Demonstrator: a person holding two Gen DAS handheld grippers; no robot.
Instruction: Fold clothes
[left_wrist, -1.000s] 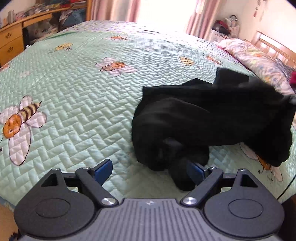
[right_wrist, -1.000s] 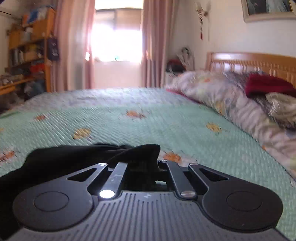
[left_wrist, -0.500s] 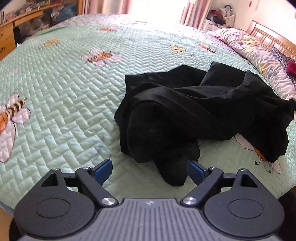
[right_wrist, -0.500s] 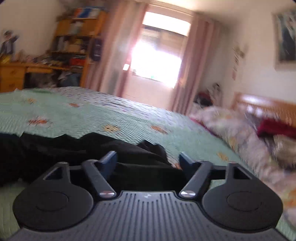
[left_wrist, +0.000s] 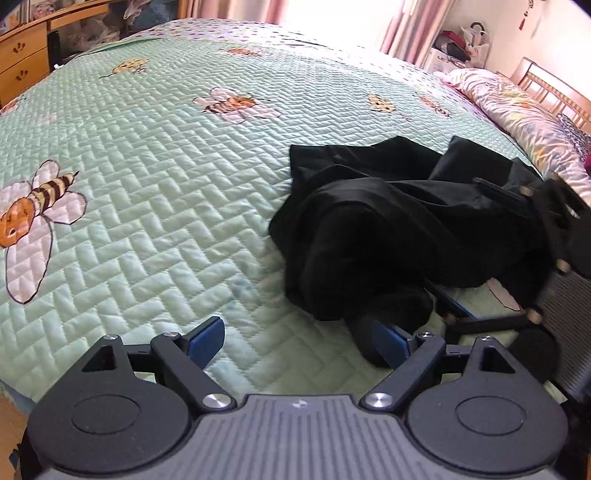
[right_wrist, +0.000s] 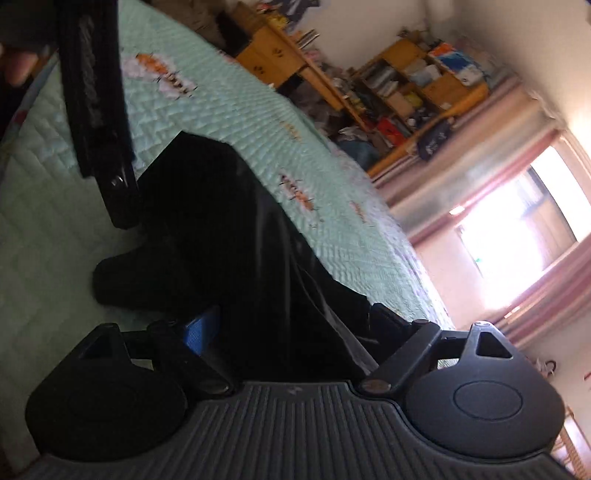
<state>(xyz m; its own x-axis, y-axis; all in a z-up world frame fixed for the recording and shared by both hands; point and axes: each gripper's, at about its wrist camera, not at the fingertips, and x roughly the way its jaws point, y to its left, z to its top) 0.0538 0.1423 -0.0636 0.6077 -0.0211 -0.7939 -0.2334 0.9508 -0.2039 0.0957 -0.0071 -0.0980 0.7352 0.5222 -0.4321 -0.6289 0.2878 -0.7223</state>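
With both my left gripper (left_wrist: 299, 338) and right gripper (right_wrist: 284, 325) spread apart and empty, the black garment (left_wrist: 399, 229) lies crumpled on the bedspread (left_wrist: 147, 206), stretching rightward, its near end just ahead of my left.

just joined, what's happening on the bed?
A person with a gripper in each hand is folding a black garment that lies crumpled on the green bee-print quilt. The left gripper is open at its near edge. The right gripper is open, tilted sideways, with cloth between its jaws, not clamped. Nothing is folded yet.
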